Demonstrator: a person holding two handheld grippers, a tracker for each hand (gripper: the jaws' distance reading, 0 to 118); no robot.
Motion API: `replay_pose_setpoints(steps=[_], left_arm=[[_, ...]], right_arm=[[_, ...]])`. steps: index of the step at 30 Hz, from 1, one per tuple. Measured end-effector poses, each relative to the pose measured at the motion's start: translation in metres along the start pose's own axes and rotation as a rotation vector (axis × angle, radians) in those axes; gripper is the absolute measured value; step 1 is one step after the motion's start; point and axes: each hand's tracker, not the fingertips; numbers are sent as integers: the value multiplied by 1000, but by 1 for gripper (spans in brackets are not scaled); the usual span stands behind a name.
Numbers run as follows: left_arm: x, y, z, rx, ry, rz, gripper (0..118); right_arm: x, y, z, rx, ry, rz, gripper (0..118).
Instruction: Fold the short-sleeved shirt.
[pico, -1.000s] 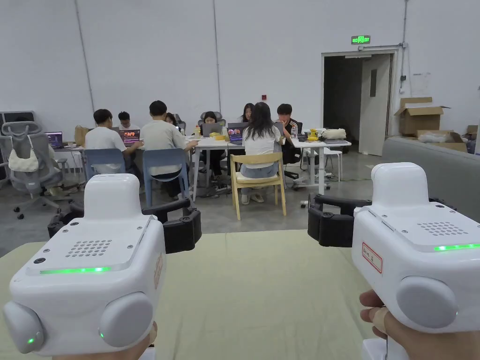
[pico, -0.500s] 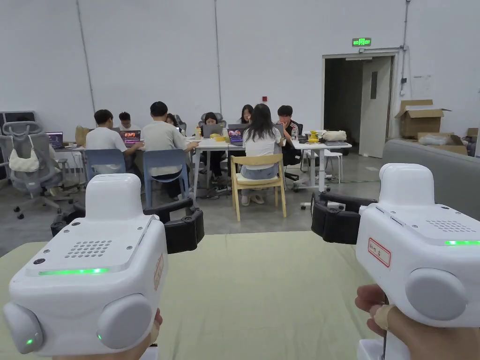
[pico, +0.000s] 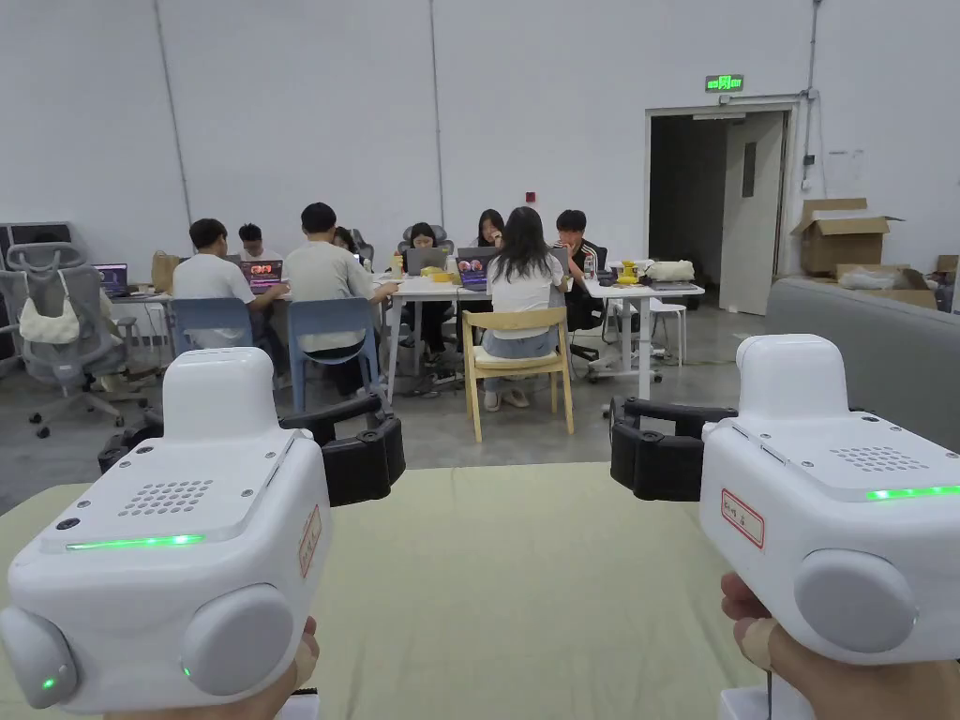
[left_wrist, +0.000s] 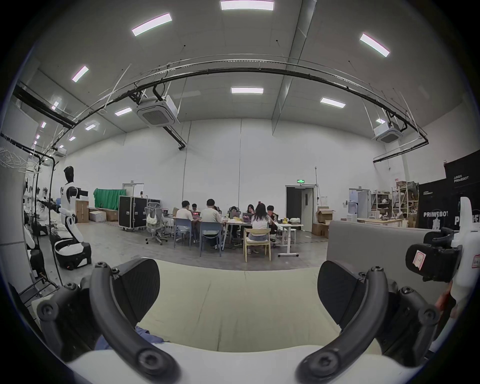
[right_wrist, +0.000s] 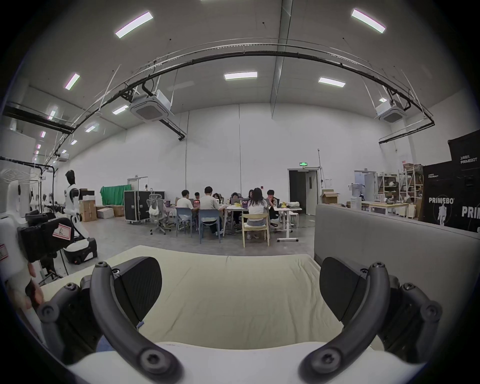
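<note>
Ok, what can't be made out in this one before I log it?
- Blue cloth, left gripper view: only a scrap shows, the rest hidden under the left gripper. Whether it is the shirt cannot be told.
- Pale green cover, head view: its near part is hidden behind both gripper bodies, that of the right gripper included.
- Laptops, head view: too small to make out.

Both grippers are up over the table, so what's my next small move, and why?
Probably tilt both down toward the near edge. The left gripper and right gripper are open, held level above the pale green cover, gripping nothing; blue cloth peeks below the left gripper.
</note>
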Motion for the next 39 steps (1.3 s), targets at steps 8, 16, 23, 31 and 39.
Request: replay_pose_setpoints(steps=[8, 16, 23, 31, 39], left_arm=[[6, -3, 2, 1, -14, -22, 118], [4, -2, 2, -4, -10, -14, 118], [5, 0, 2, -5, -5, -17, 118], [6, 0, 3, -27, -8, -22, 118], [15, -7, 11, -38, -50, -47, 9]], right_arm=[[0, -2, 1, -2, 9, 5, 118], [2, -1, 0, 0, 6, -4, 118], [3, -1, 0, -2, 14, -13, 118], [1, -1, 3, -19, 12, 2, 118], [-2, -17, 9, -41, 49, 59, 5]])
